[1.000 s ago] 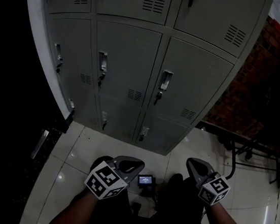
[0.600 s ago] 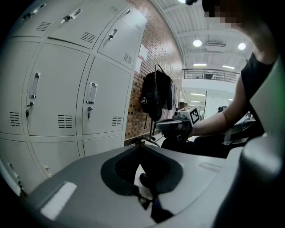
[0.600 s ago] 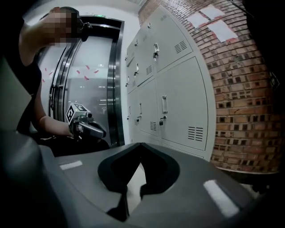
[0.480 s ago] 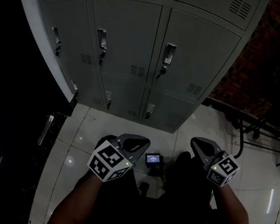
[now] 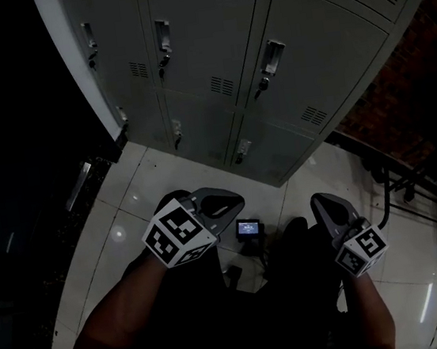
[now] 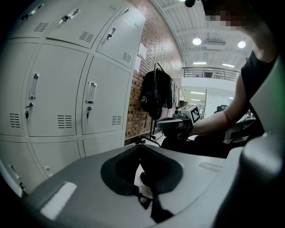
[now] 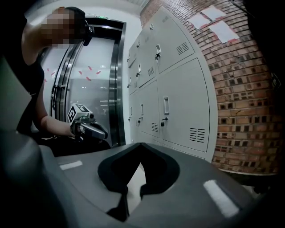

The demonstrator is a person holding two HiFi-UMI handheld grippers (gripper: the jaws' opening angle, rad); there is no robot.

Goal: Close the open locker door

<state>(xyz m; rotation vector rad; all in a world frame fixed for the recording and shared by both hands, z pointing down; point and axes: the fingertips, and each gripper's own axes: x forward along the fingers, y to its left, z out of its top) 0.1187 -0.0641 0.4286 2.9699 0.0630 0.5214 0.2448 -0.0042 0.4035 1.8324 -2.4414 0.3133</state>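
Both grippers hang low in front of us, well short of the lockers [image 5: 213, 74]. The left gripper [image 5: 237, 204] has its jaws pressed together on nothing. The right gripper [image 5: 319, 201] is the same, jaws closed tight and empty.

Now, where's the open locker door? Every door we can see sits flush with its neighbours, handles [image 5: 269, 55] hanging straight. The head view is dark and cuts off the upper rows, so the open one is probably up out of frame.

That's the first risk: we head for the wrong door and shove a panel that's already shut. The second risk is underfoot. A small device with a lit screen [image 5: 248, 227] sits on the tiled floor [image 5: 129, 221] right between us and the cabinet, with cables near it, and a step forward could kick it or snag a foot. And third, with closed jaws we'd be pushing on smooth painted metal. A glancing contact could slide off, or catch a handle and bounce the door back instead of latching it.

Neither gripper touches anything for now.
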